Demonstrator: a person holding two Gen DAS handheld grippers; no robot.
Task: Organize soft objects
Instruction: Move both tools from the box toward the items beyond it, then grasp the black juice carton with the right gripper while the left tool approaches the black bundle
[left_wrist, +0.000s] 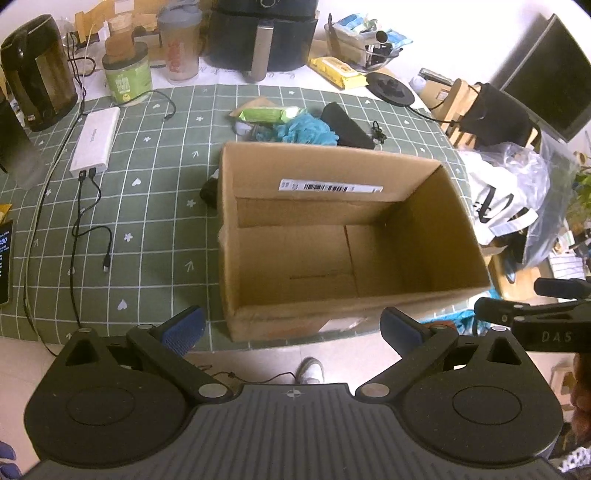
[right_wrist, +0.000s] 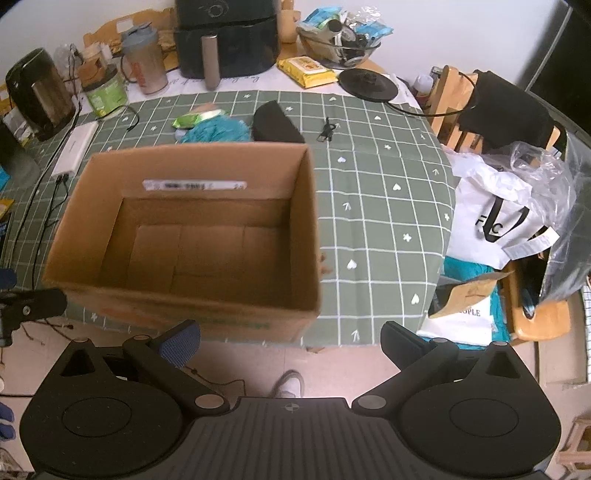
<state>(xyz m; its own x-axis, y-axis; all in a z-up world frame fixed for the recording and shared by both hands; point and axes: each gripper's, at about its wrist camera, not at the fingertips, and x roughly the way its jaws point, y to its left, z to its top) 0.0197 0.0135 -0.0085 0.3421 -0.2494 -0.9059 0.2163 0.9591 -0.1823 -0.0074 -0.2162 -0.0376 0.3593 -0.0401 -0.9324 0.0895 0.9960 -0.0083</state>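
Both the left gripper (left_wrist: 290, 328) and right gripper (right_wrist: 290, 338) hang spread and empty before the empty cardboard box (left_wrist: 332, 236), while the blue fluffy cloth (left_wrist: 306, 127) lies beyond it at twelve o'clock, likelier nearer the left.

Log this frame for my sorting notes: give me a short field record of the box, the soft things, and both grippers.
box: open cardboard box, upright on the green checked tablecloth, near the table's front edge
box contents: nothing visible inside
soft things: blue fluffy item, on the cloth behind the box
beside it: green packet and black pouch
left gripper: open, holding nothing, in front of the box
right gripper: open, holding nothing, in front of the box
progress: nothing packed yet
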